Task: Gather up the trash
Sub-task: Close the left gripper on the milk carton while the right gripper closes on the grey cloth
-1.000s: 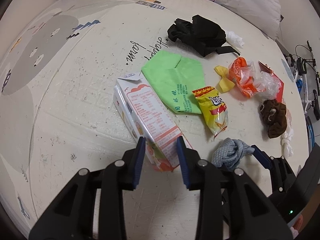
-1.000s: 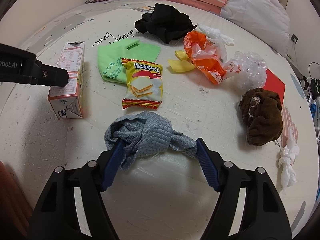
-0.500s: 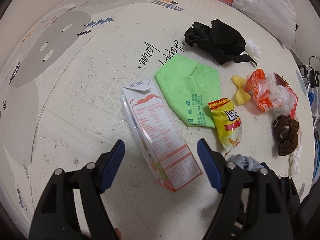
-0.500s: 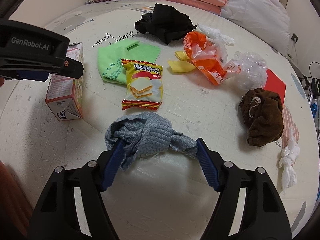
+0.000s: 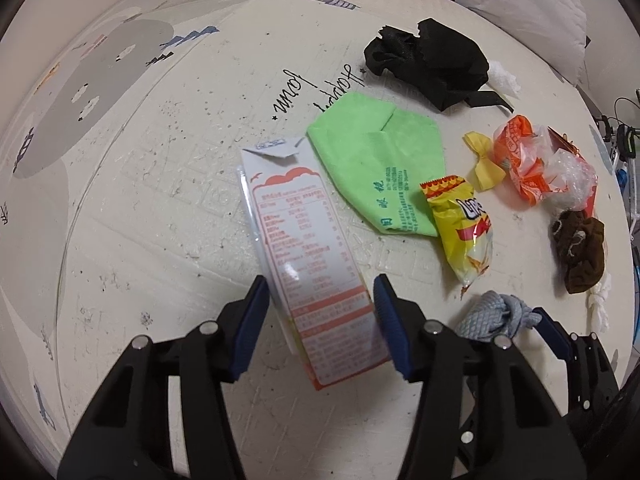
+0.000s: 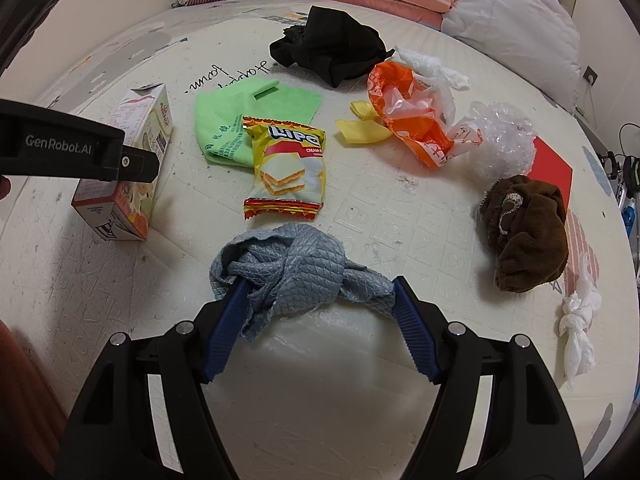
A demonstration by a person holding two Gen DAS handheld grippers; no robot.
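A white and orange milk carton [image 5: 304,248] lies on the cream play mat; it also shows in the right wrist view [image 6: 128,176]. My left gripper [image 5: 320,316] straddles its near end, jaws close to both sides of the carton, not clearly pressing it. My right gripper [image 6: 320,312] is open around a knotted grey-blue cloth [image 6: 288,272], touching it at both fingers. A yellow Lipo snack bag [image 6: 286,168] lies just beyond the cloth, beside a green plastic bag [image 6: 240,120].
An orange plastic bag [image 6: 408,120], a yellow wrapper [image 6: 360,124], clear bubble wrap [image 6: 504,140], black cloth [image 6: 332,48], brown cloth [image 6: 524,232], a red card [image 6: 552,164] and knotted white tissue [image 6: 576,320] lie on the mat. Pillows [image 6: 512,28] line the far edge.
My left gripper let go of the carton, opened wide and lifted, then came down with its jaws narrowing around the carton's near end. The right gripper and grey cloth have not moved.
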